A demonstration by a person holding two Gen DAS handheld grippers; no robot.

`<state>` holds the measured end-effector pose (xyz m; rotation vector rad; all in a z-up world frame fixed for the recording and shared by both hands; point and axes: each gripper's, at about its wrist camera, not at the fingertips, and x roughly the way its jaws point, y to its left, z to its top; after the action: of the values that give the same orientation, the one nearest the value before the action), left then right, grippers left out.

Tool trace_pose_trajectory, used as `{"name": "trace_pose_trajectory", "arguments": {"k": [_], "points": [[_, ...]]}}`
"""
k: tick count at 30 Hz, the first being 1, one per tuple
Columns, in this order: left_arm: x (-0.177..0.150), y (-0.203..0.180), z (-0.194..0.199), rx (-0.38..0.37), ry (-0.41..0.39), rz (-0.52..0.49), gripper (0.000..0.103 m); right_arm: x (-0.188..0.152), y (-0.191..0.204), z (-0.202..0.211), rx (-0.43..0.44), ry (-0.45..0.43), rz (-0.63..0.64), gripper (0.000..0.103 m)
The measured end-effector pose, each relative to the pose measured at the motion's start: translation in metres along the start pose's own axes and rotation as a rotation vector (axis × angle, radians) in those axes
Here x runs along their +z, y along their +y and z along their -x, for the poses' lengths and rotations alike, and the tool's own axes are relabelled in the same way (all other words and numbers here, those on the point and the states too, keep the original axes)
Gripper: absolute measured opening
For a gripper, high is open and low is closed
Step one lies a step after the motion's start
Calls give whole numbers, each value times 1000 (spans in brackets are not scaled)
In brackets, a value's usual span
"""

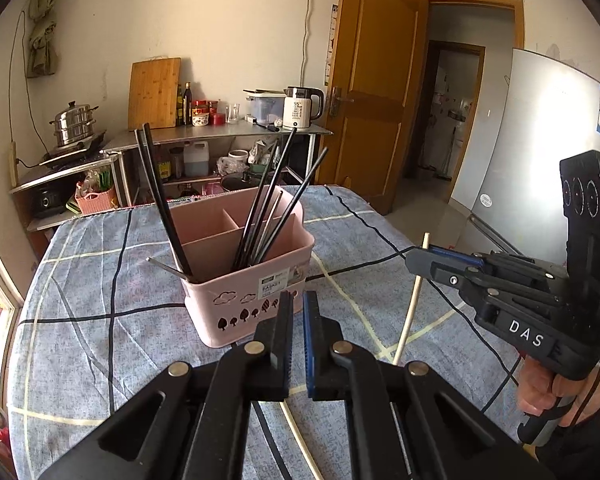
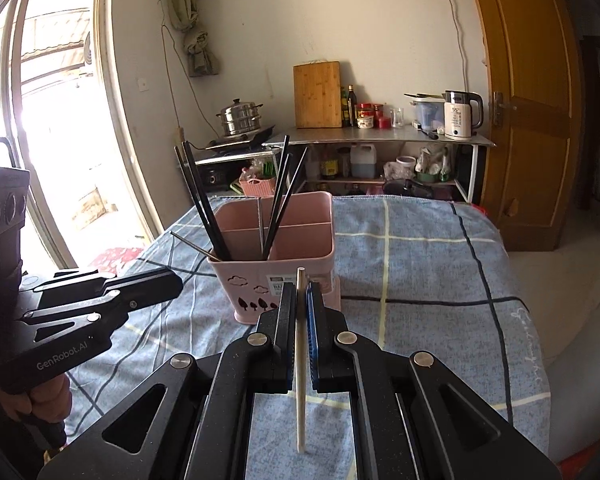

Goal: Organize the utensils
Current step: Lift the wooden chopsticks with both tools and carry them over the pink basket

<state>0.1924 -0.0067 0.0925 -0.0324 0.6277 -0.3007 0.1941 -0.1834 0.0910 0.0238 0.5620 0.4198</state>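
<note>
A pink divided basket (image 1: 236, 304) stands on the table's blue checked cloth (image 1: 80, 280). Several black chopsticks (image 1: 268, 216) lean in its compartments, two more (image 1: 160, 204) on the left side beside a thin metal one (image 1: 166, 266). My left gripper (image 1: 298, 312) hovers just in front of the basket, shut with nothing between its pads. My right gripper (image 2: 300, 292) is shut on a pale wooden chopstick (image 2: 300, 380), held upright in front of the basket (image 2: 252, 276). In the left wrist view the right gripper (image 1: 420, 254) and its chopstick (image 1: 412, 300) hang to the basket's right.
Behind the table stands a steel shelf (image 1: 220, 136) with a kettle (image 1: 300, 108), a cutting board (image 1: 154, 92), jars and a steamer pot (image 1: 74, 124). A wooden door (image 1: 372, 80) and a fridge (image 1: 540, 152) are at the right; a window (image 2: 52, 140) is on the left.
</note>
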Motion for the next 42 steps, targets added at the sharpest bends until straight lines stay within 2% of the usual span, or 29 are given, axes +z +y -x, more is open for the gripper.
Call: {"name": "trace_pose_trajectory", "arguments": {"k": [6,13,16,18,23,26,29,32,36,42], "points": [[-21,15,-37,6,124,50,6,-3,-3,2,1,5,-6,5],[-54,35,-105,52,311,110,12,-3,-2,7,1,-1,8,5],[-58,36,-120,46,339,116,12,-3,-3,8,-3,2,9,5],[-58,36,-128,52,350,115,16,-3,-4,8,-4,5,8,5],[-59,32,-139,69,378,107,16,-4,-4,7,-4,9,11,5],[-58,28,-141,79,375,90,16,-3,-4,7,-4,8,11,5],[-58,25,-142,84,378,74,8,-4,-2,6,-3,9,12,5],[-54,24,-136,71,353,74,7,-4,-2,6,-3,9,14,5],[-35,18,-101,40,261,62,5,-3,-1,6,-4,7,15,5],[3,6,-29,-6,69,24,4,0,-1,7,-5,-2,14,5]]}}
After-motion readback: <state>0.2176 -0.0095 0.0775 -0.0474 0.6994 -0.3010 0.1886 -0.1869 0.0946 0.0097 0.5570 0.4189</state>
